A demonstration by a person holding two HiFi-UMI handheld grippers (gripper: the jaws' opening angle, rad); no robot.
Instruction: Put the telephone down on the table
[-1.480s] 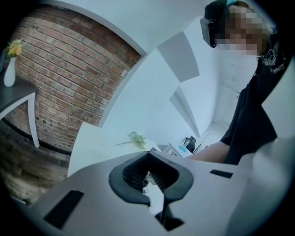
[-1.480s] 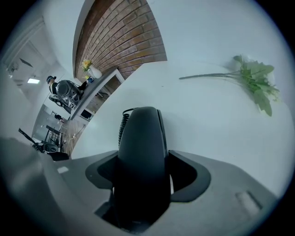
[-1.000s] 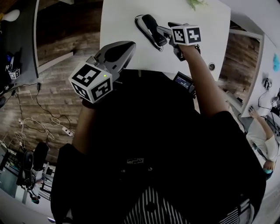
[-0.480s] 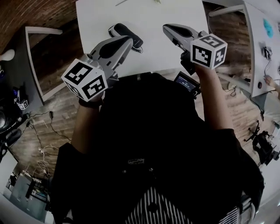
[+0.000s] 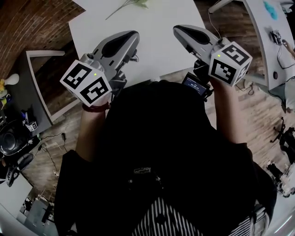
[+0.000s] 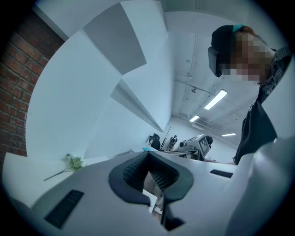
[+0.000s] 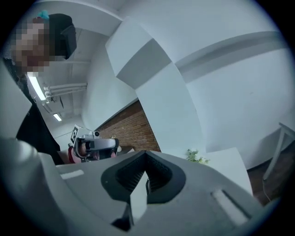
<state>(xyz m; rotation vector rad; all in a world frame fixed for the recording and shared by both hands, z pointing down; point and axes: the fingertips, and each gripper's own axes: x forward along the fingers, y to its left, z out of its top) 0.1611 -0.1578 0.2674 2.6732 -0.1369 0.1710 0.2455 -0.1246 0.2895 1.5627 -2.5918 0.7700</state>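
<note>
The jaws of the left gripper [image 5: 131, 39] are pressed together, and nothing is held between them. The jaws of the right gripper [image 5: 179, 31] are pressed together too, and nothing is held there either. Both grippers are held up over the near side of the white table [image 5: 156, 41]. The telephone cannot be seen well. A small dark bit [image 5: 134, 58] can be seen on the table just beside the left gripper, and it may be part of the telephone, with the rest hidden under that gripper. So the telephone seems to be down on the table already, and letting go seems to be done. For this step to be done well, the grippers should be lifted straight up and away, so that the telephone and any cord are not bumped or dragged. It should then be checked that the telephone lies flat and is not close to the table's edge. No box, bowl or cup is seen on the table. Only a green sprig [image 5: 131, 4] lies at the far side. A small device with a lit screen [image 5: 193, 85] is seen under the right gripper, near the table's edge.
</note>
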